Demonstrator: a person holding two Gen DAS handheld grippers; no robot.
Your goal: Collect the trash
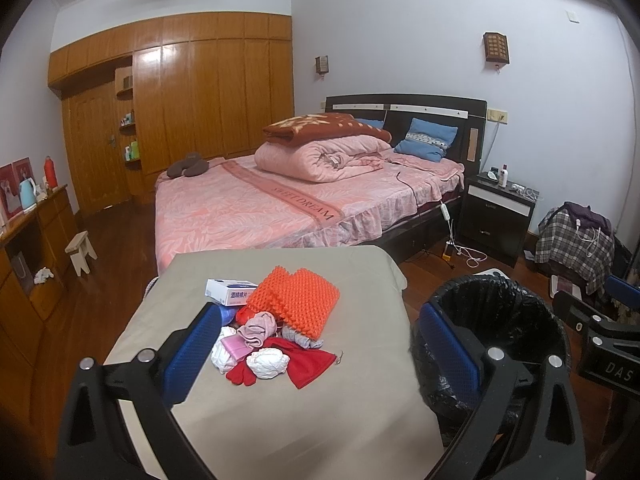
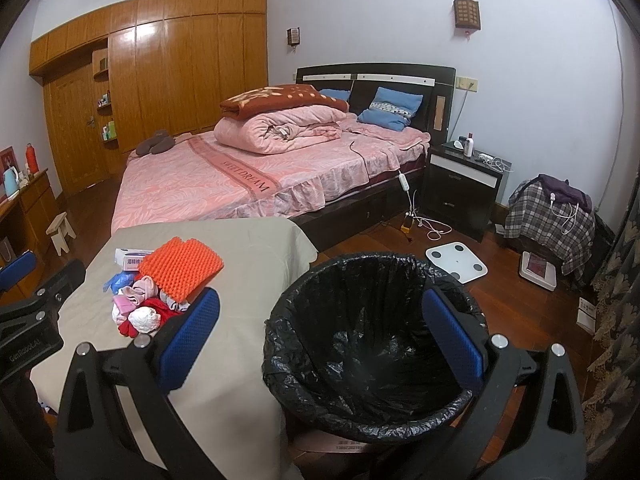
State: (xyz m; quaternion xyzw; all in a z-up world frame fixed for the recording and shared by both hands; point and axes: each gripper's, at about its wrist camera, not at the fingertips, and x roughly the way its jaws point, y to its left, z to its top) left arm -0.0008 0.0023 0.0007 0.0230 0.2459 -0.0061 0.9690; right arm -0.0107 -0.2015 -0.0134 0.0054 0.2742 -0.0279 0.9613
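Observation:
A pile lies on the beige-covered table [image 1: 280, 400]: an orange bumpy pad [image 1: 298, 298], a white box [image 1: 228, 290], crumpled white paper [image 1: 267, 364], red cloth [image 1: 308, 364], pink socks [image 1: 258, 328] and a pink packet [image 1: 236, 345]. My left gripper [image 1: 320, 344] hangs open above the table's near half, just short of the pile, holding nothing. A bin lined with a black bag [image 2: 372, 344] stands on the floor right of the table. My right gripper [image 2: 320, 336] is open above the bin's mouth, empty. The pile [image 2: 160, 292] sits left of it.
A pink-covered bed [image 1: 280, 208] stands behind the table, a black nightstand [image 1: 496, 220] to its right. A white scale [image 2: 456, 260] and cables lie on the wooden floor. A chair draped in plaid cloth [image 2: 548, 220] is at far right; a wooden cabinet [image 1: 36, 248] at left.

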